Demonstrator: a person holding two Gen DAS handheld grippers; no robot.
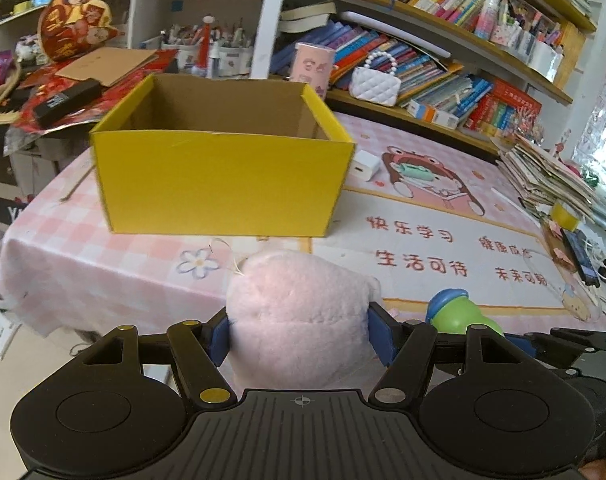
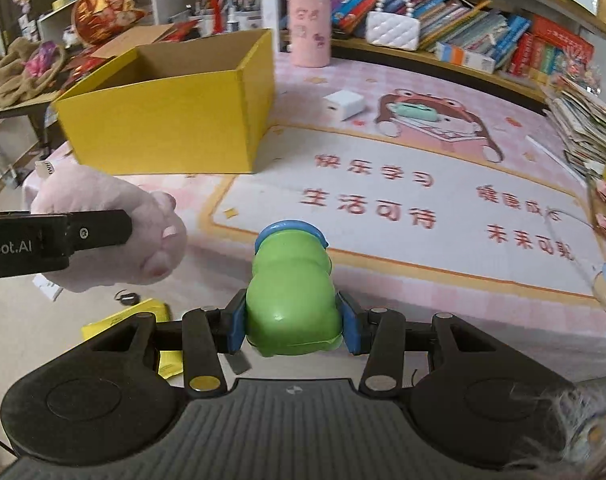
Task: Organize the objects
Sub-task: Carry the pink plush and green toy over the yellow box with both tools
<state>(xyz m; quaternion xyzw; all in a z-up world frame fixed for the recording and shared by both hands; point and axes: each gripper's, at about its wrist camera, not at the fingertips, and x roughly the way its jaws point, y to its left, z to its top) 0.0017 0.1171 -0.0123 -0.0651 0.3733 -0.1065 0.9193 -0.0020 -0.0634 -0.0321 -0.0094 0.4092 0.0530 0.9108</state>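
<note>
While the yellow box (image 1: pixel 223 176) stands open-topped on the pink-matted table (image 1: pixel 443 248) ahead, both carried toys should rise above its near wall before any release. Clamped in the left gripper (image 1: pixel 301 330), the pink plush toy (image 1: pixel 299 320) bulges past the pads, so lift it high and drop it deep. Likewise gripped by the right gripper (image 2: pixel 293 324), the green toy (image 2: pixel 291 300) should follow separately.

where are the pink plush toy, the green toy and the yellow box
pink plush toy (image 1: pixel 299 320), left wrist view, middle of its fuzzy back
green toy (image 2: pixel 293 300), right wrist view, centre of its green body
yellow box (image 1: pixel 223 180), left wrist view, front wall
</note>
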